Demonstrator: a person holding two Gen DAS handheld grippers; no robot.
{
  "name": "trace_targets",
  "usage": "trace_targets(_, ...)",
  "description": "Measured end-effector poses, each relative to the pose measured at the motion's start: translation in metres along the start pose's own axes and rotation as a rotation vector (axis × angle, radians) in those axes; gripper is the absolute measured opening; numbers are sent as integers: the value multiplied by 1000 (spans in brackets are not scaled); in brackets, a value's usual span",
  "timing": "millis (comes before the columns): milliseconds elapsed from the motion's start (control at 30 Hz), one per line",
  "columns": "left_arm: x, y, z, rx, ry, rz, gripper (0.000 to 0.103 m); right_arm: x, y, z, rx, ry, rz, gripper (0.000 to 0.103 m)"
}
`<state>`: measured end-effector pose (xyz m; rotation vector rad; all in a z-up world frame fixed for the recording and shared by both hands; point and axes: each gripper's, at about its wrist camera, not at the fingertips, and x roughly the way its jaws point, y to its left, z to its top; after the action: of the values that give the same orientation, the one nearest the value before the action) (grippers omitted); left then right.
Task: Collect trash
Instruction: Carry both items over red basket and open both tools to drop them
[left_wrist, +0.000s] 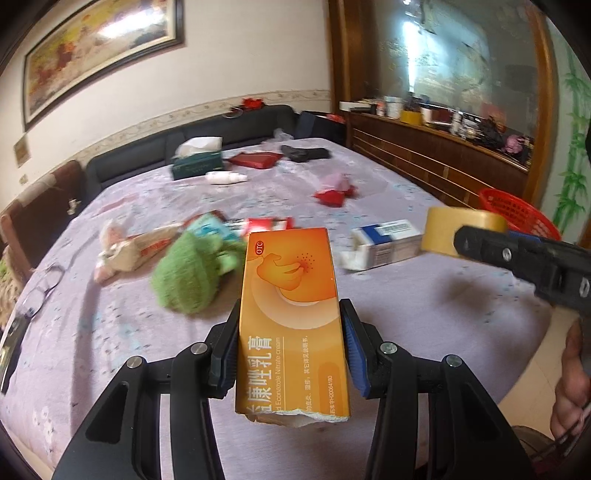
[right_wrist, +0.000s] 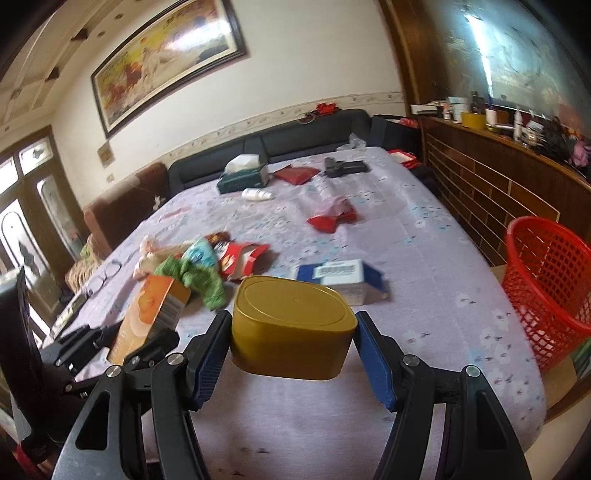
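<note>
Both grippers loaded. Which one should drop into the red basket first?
Right, probably. The right gripper, holding the gold plastic container, has the red mesh basket close on its own side. The left gripper, holding the orange cardboard cream box, would have to cross past it.

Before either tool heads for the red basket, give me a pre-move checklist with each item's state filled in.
1. Left tool gripping the orange cream box: ok, both pads press its sides.
2. Right tool gripping the gold container: ok, held at both sides, clear of the bed.
3. Red basket in view and upright: ok, standing beside the bed at the right.
4. Basket has room: cannot tell, its inside is not visible.
5. Tools apart from each other: ok, a gap shows between them.
6. Trash left on the bed: not ok, the blue and white box and wrappers remain.
</note>
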<state>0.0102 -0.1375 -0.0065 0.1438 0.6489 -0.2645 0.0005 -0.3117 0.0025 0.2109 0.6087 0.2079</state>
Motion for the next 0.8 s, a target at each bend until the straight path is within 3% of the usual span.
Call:
trace_targets(233,8,-64,43,110,21,-142,47,-40,-80,22,153,-94,-74,71)
trace_targets(367,18,-119,73,170,37,-260,47,-70,-143,33,244,-147,-171,71)
trace_targets(533,42,-187,105,213,78,-399,47,-98,-212,44,358,-167,-226,71)
trace_targets(700,75,-252,127,263,120,-470,47,-106,-264,52,454,-165,-228,72)
trace_targets(800,93,-278,134,276,140,-476,47,-100,-288,53,498,-148,-223,72)
